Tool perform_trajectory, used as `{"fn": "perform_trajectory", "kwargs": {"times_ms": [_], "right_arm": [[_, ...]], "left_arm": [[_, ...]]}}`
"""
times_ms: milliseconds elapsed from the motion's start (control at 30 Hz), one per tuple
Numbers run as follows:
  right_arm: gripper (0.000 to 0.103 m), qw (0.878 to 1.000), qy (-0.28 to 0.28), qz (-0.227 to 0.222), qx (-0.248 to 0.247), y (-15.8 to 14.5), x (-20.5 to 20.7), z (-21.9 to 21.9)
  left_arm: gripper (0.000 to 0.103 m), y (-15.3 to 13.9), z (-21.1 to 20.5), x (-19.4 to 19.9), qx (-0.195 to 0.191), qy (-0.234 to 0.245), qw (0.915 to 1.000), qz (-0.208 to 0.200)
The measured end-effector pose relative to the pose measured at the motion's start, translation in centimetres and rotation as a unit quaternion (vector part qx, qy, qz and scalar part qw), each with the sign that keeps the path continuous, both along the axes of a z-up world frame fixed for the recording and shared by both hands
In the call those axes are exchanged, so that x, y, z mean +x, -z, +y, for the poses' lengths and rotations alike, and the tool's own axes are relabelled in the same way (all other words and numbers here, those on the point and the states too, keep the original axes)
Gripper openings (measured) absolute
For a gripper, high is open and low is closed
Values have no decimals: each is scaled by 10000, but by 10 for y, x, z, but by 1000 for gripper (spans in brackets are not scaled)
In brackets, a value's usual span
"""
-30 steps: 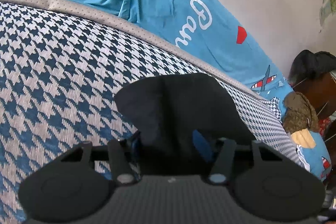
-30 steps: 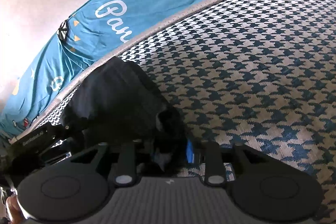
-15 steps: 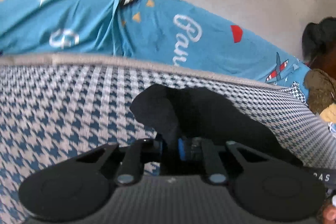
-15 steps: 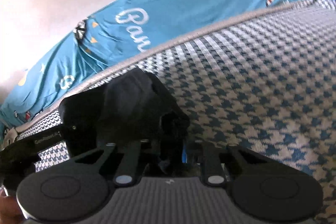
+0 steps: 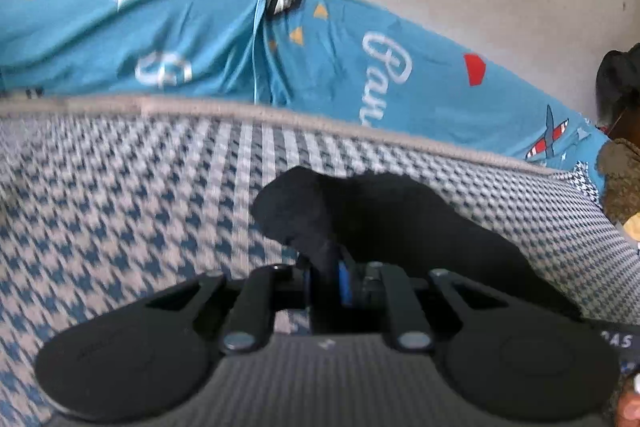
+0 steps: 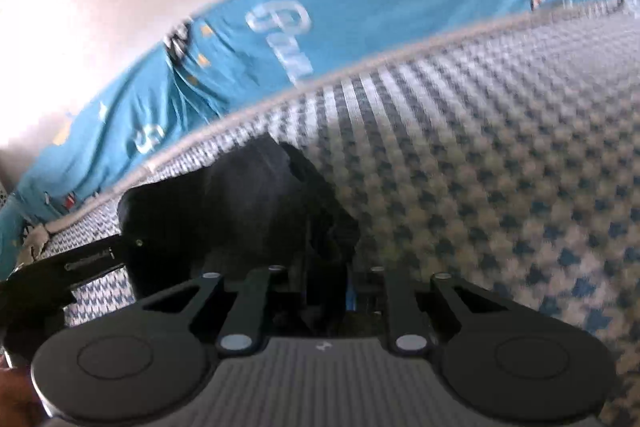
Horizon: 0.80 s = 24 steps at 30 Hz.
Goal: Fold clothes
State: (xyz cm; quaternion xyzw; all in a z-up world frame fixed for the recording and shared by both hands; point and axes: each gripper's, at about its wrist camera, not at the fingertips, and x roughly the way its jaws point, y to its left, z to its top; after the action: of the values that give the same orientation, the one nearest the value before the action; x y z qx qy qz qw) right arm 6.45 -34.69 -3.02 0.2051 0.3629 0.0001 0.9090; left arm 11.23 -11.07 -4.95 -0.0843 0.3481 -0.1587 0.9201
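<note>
A black garment lies bunched on the blue-and-white houndstooth bed cover. My left gripper is shut on a pinched fold at the cloth's near left edge, lifting it slightly. In the right wrist view the same black garment spreads to the left, and my right gripper is shut on its near right corner. The other gripper's black body shows at the left edge of that view, close beside the cloth. Both grips hide the cloth's near hem.
A teal printed sheet covers the pillow bank behind the grey piping, against a pale wall. A brown plush toy and dark clutter sit at the far right. The houndstooth cover stretches wide to the right.
My left gripper's jaws went from standing apart around the cloth to shut on it, then rose and tilted up. The right gripper tightened on the cloth and rolled a little.
</note>
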Motion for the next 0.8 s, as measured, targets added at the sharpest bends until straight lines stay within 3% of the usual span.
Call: {"fn": "perform_trajectory", "kwargs": {"times_ms": [233,300,367,467,533,667,767,800], "right_arm": [[26,9996,119,90,251,6,-1,-10],[28,9993,143,132,319,9,-1,-13],[30,9988,171,163,422,12,-2,-16],[32,9982,191,224,519,17,-1,-18],[32,9978,198,247,581,22,1,-17],[26,9986,170,159,468,24,4,-10],[20,9994,136,66,327,21,4,-5],[19,9996,126,20,263,19,3,-4]], "left_arm": [[52,20,24,17,-711,-134,9961,499],[58,23,27,19,-858,-105,9949,524],[71,26,28,21,-998,-38,9937,518],[79,28,25,22,-1023,98,9937,439],[76,29,21,23,-946,155,9948,348],[37,27,16,23,-819,218,9961,238],[16,20,12,18,-642,218,9977,89],[14,18,11,16,-588,214,9980,31]]}}
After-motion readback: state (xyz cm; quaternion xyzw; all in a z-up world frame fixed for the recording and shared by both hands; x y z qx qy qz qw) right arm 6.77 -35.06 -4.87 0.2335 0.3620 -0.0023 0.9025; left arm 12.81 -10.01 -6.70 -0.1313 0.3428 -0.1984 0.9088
